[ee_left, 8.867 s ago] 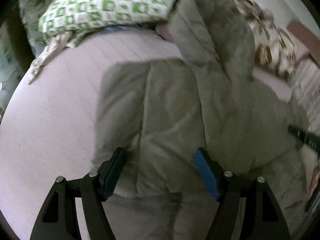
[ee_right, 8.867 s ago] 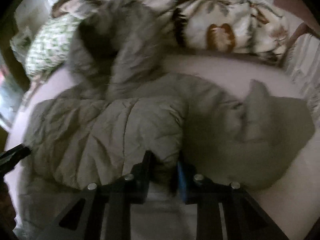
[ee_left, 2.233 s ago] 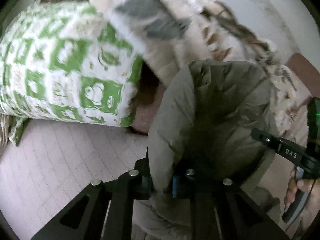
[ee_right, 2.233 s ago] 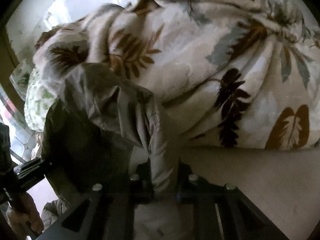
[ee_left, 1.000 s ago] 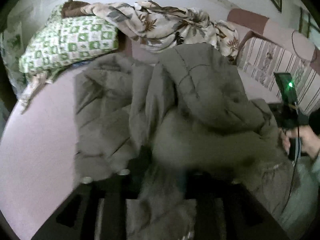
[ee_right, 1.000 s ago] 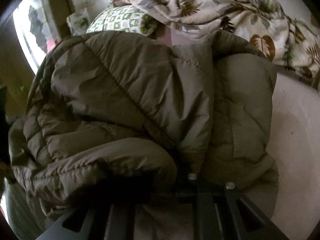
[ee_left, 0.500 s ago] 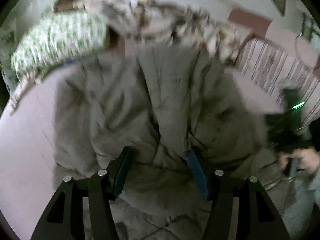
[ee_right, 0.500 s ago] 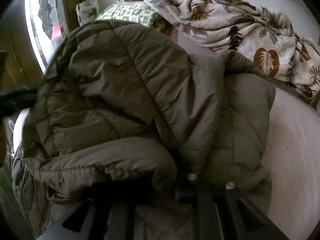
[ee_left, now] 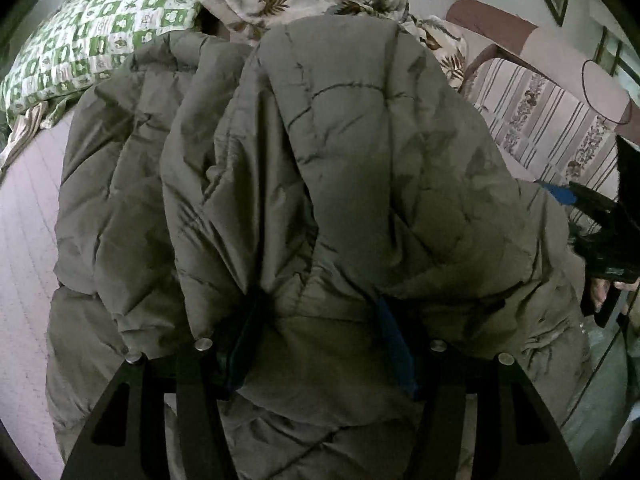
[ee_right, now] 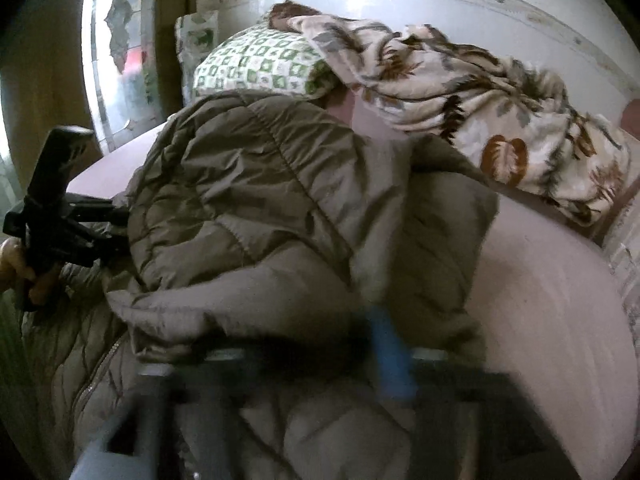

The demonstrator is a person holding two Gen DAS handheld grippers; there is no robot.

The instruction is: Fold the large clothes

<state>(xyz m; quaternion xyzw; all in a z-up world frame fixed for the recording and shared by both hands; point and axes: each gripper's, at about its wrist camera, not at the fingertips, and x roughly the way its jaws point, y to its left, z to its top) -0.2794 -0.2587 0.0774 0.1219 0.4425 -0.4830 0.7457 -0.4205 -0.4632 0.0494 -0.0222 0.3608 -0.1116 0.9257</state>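
Releasing fold: olive puffer jacket [ee_left: 340,184] bunched in mound on pink bed [ee_left: 24,208], top half doubled toward near edge. Left gripper [ee_left: 320,344] fingers spread, padded fold lying between them, pads not visibly pinching. Right gripper [ee_right: 320,356] blurred, jaws just opening, blue pad [ee_right: 390,356] clear of cloth, jacket edge loose between. Green pillow [ee_left: 92,36] and leaf blanket [ee_right: 460,92] at far side. Step judged: first fold dropped, bundle lumpy. Next: back both grippers off, flatten puffed layers, regrip side edge for cross fold.
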